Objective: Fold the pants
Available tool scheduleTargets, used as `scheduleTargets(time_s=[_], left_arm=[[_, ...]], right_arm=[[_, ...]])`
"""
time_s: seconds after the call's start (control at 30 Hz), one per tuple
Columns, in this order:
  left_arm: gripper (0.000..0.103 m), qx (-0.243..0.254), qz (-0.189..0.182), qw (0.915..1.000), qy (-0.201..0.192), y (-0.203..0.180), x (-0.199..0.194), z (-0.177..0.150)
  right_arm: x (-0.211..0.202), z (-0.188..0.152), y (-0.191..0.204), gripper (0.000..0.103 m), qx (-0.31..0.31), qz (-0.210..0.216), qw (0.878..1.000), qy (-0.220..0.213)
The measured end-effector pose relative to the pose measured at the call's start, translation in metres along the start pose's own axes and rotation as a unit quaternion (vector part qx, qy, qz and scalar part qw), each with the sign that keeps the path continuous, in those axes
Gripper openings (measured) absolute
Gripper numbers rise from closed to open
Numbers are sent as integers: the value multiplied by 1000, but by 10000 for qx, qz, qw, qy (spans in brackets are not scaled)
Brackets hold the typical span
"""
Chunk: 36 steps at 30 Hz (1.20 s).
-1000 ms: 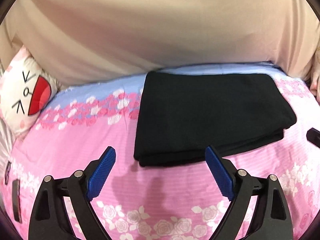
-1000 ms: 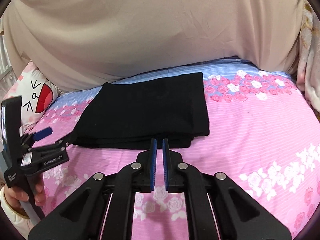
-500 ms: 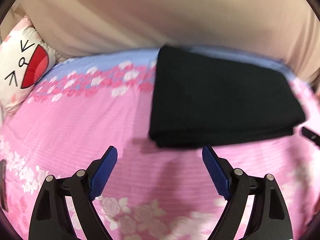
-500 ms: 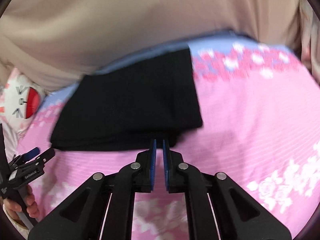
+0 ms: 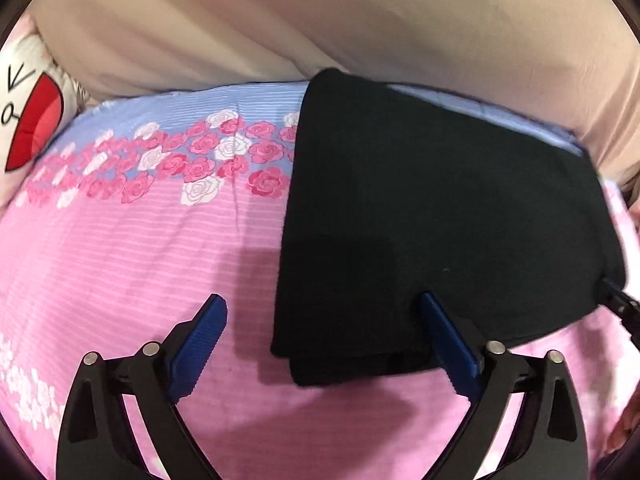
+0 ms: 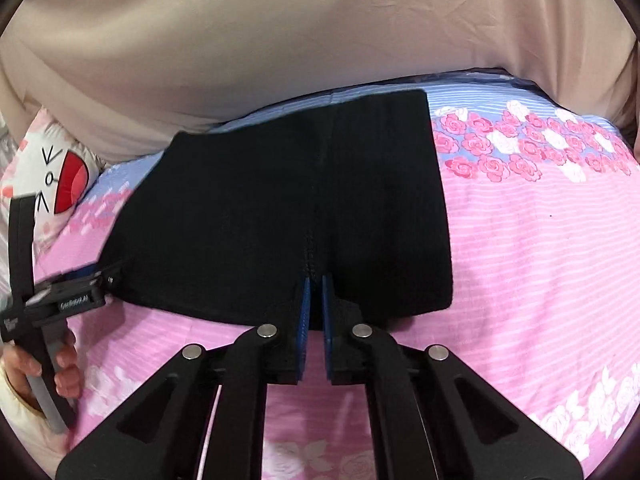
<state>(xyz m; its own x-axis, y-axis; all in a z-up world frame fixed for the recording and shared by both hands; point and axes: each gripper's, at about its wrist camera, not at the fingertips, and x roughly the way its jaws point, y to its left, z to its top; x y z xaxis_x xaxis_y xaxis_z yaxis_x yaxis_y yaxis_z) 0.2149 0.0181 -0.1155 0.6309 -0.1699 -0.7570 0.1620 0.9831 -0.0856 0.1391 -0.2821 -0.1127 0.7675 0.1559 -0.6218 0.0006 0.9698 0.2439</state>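
Observation:
The black pants lie folded into a thick rectangle on the pink flowered bed sheet; they also show in the right wrist view. My left gripper is open and empty, its blue pads astride the stack's near left corner, just above it. My right gripper is shut with its pads nearly together, its tips over the stack's near edge; whether cloth is between them is hidden. The left gripper also shows in the right wrist view at the stack's left corner.
A beige fabric backdrop rises behind the bed. A white cartoon pillow with a red mouth lies at the far left, also in the right wrist view. The sheet spreads pink around the stack.
Both grippers have moved forward and down toward the folded pants, which now fill more of each view. The left stays open, the right stays shut.

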Motion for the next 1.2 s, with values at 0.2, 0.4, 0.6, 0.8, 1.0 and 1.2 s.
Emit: scheduleTargets(time_s=[0.2,0.4,0.6,0.8,1.0,1.2], left_arm=[[89,-362,455,9961,-664,54,-82,-21],[89,-454,1172,9890,-784,79,-108,-48],[89,-248,1015,9917,-743,72,-108,-57],[89,-98,833,9940,-705,60,-103,-58],[89,213,515,9954,-785,26,-112,-57],[89,427,275,9957,-778,-12,-106,-56]], right_arm=[[-35,11,65,34,-1035,583,9924,-308],[20,1,168,40,-2356,1086,9656,170],[75,-1,201,16,-2561,904,9613,460],[71,-24,208,9,-2751,863,9563,488],[-7,-1,144,16,-1482,1049,9832,-202],[-24,-2,1,12,-109,-682,9971,-334]])
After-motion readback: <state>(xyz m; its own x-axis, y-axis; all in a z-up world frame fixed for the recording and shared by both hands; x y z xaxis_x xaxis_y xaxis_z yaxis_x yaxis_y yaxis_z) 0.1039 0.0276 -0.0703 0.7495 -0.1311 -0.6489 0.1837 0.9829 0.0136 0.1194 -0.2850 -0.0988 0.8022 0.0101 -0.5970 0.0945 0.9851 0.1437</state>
